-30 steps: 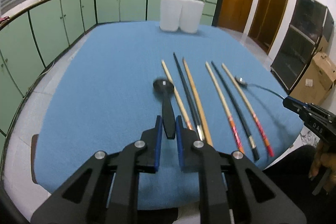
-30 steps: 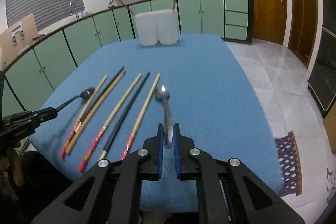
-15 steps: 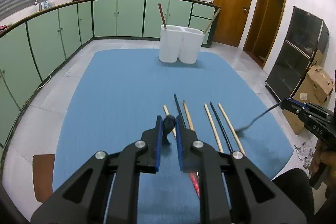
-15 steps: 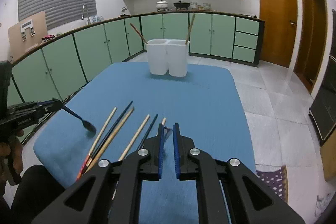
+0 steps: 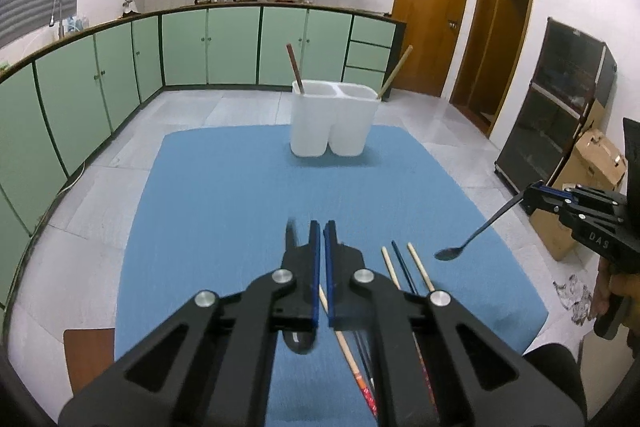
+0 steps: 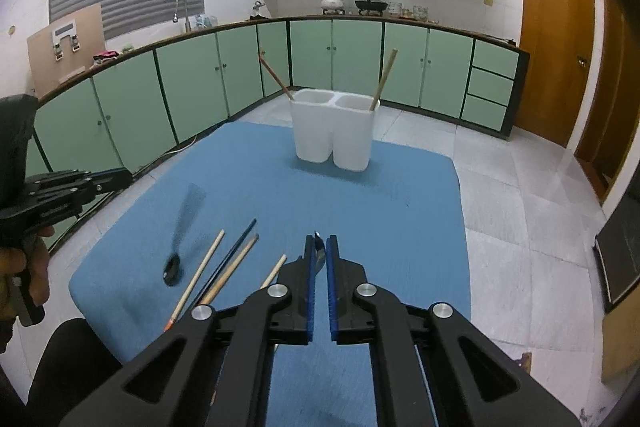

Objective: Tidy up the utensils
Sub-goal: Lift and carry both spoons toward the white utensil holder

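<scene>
My left gripper (image 5: 322,227) hangs over the near end of the blue cloth (image 5: 240,187), its jaws closing with nothing between the pads. The black spoon (image 5: 298,341) is a blur outside its left finger. In the right wrist view the black spoon (image 6: 176,259) sits in mid-air, apart from the left gripper (image 6: 126,178). My right gripper (image 6: 319,241) is closing tighter on the metal spoon (image 6: 318,253). From the right gripper (image 5: 526,193), the metal spoon (image 5: 476,231) slants bowl-down. Several chopsticks (image 6: 224,267) lie on the cloth. The white two-compartment holder (image 5: 332,123) stands at the far end, a stick in each side.
Green cupboards (image 5: 208,47) ring the room behind the table. A cardboard box (image 5: 588,179) and a dark cabinet (image 5: 568,115) stand on the right. A brown seat (image 5: 86,351) is near the table's left front corner. A hand (image 6: 28,275) grips the left tool.
Both grippers rose and drew back from the cloth, each with a spoon. The black spoon has since come out of the left jaws, which closed together. The right still carries the metal spoon.
</scene>
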The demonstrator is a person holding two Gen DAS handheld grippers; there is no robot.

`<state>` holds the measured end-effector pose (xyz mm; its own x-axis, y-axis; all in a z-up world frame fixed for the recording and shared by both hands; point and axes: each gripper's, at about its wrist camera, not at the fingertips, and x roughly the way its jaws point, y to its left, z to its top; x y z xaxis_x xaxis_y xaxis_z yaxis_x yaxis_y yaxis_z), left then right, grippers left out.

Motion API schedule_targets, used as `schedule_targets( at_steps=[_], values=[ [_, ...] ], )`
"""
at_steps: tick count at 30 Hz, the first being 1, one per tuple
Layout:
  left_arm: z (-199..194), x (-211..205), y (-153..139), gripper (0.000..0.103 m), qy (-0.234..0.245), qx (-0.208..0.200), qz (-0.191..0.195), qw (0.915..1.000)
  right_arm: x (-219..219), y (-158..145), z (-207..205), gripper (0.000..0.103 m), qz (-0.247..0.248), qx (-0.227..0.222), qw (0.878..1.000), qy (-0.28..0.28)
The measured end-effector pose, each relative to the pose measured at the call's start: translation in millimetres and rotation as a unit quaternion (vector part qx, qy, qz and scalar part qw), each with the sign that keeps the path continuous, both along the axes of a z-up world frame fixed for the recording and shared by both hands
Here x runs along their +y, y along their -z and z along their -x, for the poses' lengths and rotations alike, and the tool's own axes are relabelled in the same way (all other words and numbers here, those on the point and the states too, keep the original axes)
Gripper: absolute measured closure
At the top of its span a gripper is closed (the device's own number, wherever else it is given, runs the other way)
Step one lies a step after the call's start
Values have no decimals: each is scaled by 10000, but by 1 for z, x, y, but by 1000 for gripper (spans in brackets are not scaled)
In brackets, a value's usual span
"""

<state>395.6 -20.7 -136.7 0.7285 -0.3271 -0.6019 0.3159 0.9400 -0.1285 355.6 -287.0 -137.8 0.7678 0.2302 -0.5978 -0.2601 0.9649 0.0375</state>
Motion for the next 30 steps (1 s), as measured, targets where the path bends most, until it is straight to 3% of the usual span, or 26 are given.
schedule_targets(
  at_steps=[5, 7, 9, 16, 17, 19, 20, 22, 30],
  values=[
    [-4, 6, 9, 103, -50, 118, 53, 9999, 1, 1, 1, 101, -28, -14, 10000, -13],
    [-19, 3, 24, 101, 103, 563, -3, 9984, -1, 2, 1, 101, -55, 19, 10000, 3],
    [-33, 6, 37, 98, 2, 757, 100, 9971, -5, 3, 1, 101, -119, 55, 9999, 12],
    [-100, 2, 98, 97, -92, 1599, -132, 9870, -15, 8, -4, 101, -237, 91, 9997, 56],
    [-106, -3, 103, 97, -78, 1623, -211, 9865, -16, 10, -6, 101, -251, 112, 9996, 51],
    [-113, -12, 107, 89, 4, 1631, -309, 9861, -17, 13, -7, 101, -258, 128, 9996, 51],
    [-117, -16, 108, 80, 11, 1638, -378, 9858, -19, 15, -7, 101, -267, 140, 9995, 51],
    [-124, -21, 112, 74, -39, 1678, -449, 9848, -21, 17, -8, 101, -300, 164, 9994, 67],
    [-137, -30, 121, 75, -130, 1811, -600, 9815, -25, 20, -12, 101, -332, 183, 9992, 103]
  ],
)
